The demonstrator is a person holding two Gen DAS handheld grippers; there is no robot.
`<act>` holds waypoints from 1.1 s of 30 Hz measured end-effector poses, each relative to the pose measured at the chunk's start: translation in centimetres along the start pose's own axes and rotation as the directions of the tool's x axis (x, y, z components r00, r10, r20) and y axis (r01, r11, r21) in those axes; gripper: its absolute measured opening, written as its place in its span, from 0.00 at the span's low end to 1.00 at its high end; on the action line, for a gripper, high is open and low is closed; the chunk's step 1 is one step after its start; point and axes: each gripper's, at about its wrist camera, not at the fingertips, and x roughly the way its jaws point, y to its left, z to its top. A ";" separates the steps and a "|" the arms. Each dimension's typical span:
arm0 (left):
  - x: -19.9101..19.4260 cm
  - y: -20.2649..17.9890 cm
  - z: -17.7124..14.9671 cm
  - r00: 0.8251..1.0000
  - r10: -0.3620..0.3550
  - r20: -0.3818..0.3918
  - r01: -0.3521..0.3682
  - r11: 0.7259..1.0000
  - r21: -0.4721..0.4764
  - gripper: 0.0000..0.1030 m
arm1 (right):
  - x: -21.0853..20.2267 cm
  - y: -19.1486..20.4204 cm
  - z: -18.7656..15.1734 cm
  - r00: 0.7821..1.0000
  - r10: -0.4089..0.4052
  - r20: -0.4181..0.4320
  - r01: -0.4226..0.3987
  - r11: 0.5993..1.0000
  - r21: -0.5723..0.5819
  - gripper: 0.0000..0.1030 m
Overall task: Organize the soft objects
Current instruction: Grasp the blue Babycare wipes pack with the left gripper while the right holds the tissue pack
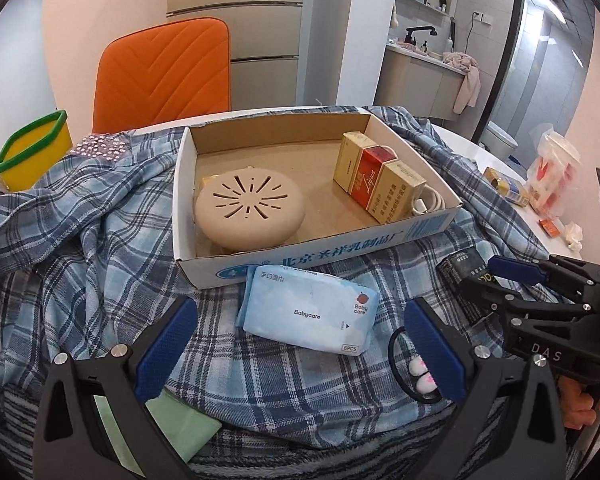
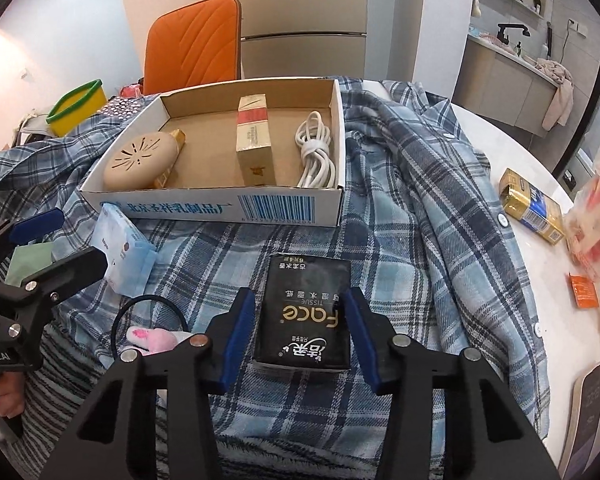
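Observation:
A light blue Babycare wipes pack lies on the blue plaid shirt just in front of the cardboard box. My left gripper is open, its fingers on either side of the pack's near end, not touching. A black Face tissue pack lies on the shirt. My right gripper is open around it, pads close to its sides. A black hair tie with a pink charm lies between the two packs. The right gripper also shows in the left wrist view.
The box holds a beige round disc, cigarette packs and a white cable. A green pack lies at lower left. A yellow bin, an orange chair, and a gold box on the white table.

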 end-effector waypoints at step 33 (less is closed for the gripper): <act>2.5 -0.3 0.7 0.988 -0.050 -0.149 0.068 0.990 0.123 0.95 | -0.8 0.8 -0.1 0.998 0.038 0.055 -0.035 0.998 -0.046 0.47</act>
